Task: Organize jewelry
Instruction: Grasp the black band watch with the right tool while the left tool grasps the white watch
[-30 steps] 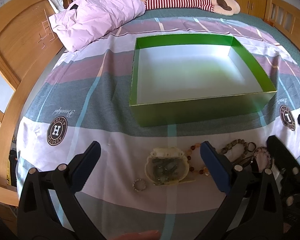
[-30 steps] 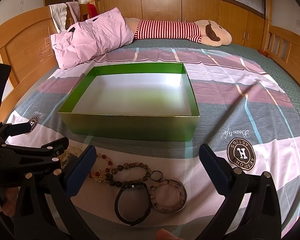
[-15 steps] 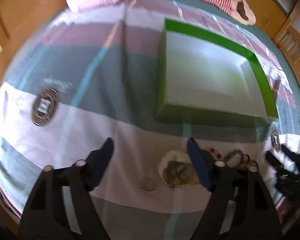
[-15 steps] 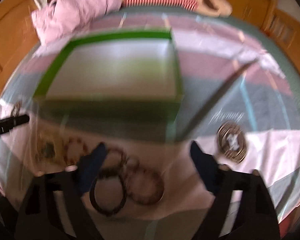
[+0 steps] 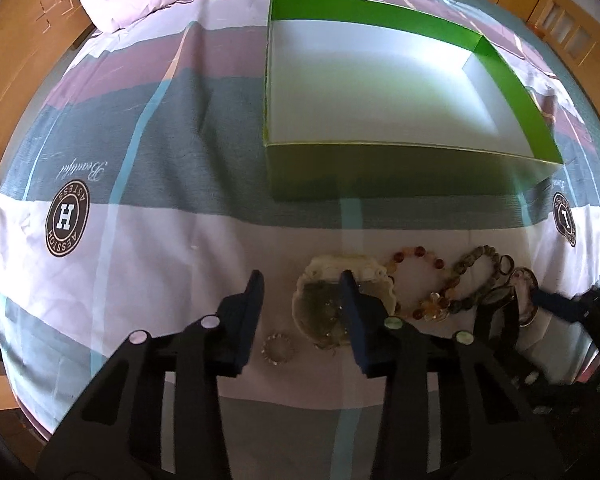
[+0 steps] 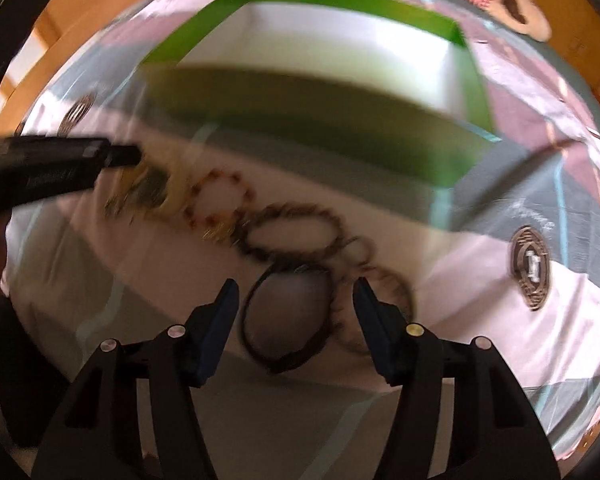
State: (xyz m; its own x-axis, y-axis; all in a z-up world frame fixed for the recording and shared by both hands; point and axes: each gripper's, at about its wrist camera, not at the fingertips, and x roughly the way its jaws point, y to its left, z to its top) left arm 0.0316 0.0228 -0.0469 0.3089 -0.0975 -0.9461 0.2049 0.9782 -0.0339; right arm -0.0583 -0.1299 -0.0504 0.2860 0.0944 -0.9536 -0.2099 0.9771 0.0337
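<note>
Bedsheet-laid black bracelet (image 6: 286, 320) lies between the open right hand-held gripper (image 6: 296, 300) fingers; left hand-held gripper (image 5: 302, 292) open.

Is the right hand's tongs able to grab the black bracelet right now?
Probably yes. The right tongs are open, and the black bracelet lies on the bedspread between the two tips with nothing covering it. A beaded bracelet touches its side and might get nudged.
</note>
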